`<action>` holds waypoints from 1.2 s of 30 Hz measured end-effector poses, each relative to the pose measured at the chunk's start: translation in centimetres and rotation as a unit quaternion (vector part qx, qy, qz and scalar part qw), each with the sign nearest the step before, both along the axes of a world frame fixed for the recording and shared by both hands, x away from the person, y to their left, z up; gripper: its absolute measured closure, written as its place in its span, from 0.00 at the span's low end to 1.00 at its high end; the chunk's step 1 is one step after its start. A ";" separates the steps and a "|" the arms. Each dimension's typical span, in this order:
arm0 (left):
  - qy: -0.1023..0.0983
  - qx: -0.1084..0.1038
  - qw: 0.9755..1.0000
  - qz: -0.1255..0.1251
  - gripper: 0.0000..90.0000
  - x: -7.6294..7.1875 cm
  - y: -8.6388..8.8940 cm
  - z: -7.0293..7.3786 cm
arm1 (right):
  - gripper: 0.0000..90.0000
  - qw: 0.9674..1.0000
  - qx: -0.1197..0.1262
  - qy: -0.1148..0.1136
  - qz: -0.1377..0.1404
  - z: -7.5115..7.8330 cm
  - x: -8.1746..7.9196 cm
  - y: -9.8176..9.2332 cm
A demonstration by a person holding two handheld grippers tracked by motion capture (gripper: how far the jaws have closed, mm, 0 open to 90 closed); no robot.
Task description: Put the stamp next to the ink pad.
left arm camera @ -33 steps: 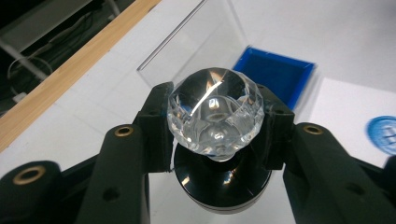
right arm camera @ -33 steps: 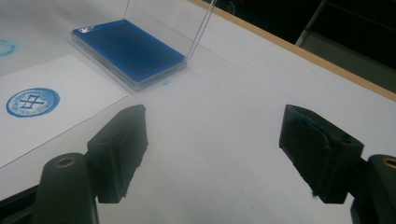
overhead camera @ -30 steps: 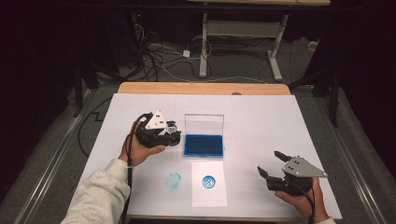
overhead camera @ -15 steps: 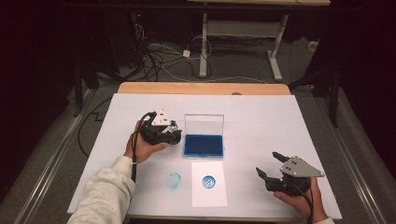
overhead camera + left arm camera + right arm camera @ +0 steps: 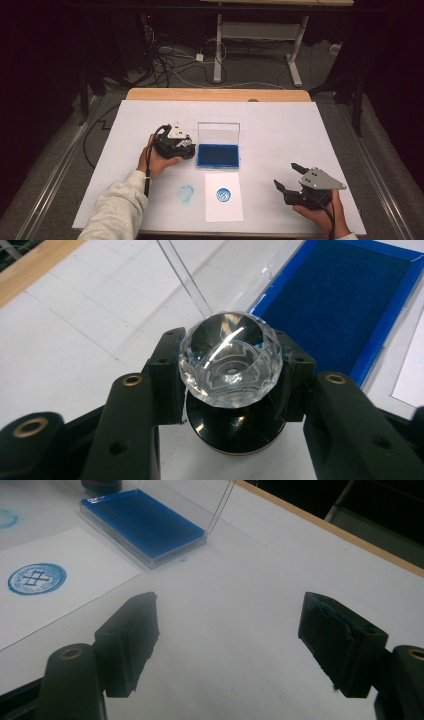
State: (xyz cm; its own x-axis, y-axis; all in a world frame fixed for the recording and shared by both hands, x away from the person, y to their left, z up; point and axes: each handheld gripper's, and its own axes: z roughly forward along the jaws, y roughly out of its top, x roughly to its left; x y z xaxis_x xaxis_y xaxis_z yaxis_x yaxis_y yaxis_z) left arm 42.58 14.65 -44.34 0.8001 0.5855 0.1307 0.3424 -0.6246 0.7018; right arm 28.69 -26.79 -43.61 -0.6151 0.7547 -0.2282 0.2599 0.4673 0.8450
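**Set the stamp down level beside the ink pad**

The left tool (image 5: 232, 390) clamps the crystal-topped stamp (image 5: 231, 357) just left of the blue ink pad (image 5: 218, 155). Lower it upright onto the desk (image 5: 280, 130) before releasing. The right tool (image 5: 227, 640) rests open, empty.

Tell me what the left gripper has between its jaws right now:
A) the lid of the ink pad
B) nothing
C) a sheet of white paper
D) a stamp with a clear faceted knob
D: in the left gripper view the left gripper is clamped on the stamp, its clear faceted knob between the pads, beside the blue ink pad.
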 end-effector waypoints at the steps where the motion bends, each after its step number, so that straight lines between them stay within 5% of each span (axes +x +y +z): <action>1: -0.002 0.006 1.000 0.001 0.60 0.0 -0.1 -0.1 | 0.27 1.000 0.001 0.001 0.000 0.0 0.0 0.0; 24: -0.006 0.002 1.000 0.008 0.56 -0.2 -0.3 -1.4 | 0.27 1.000 -0.003 0.005 0.004 -0.3 0.1 0.3; 36: -0.025 -0.026 0.999 0.028 0.33 -0.8 -0.1 -0.5 | 0.27 1.000 -0.002 0.005 0.011 -0.3 0.0 0.4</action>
State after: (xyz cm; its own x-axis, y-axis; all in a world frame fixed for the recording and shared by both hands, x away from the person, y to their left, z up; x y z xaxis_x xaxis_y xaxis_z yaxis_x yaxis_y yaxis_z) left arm 41.81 14.51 -44.80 0.7586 0.6368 0.1378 0.3405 -0.5678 0.7495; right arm 28.71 -26.40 -43.88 -0.6338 0.7399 -0.2254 0.2582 0.4770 0.8401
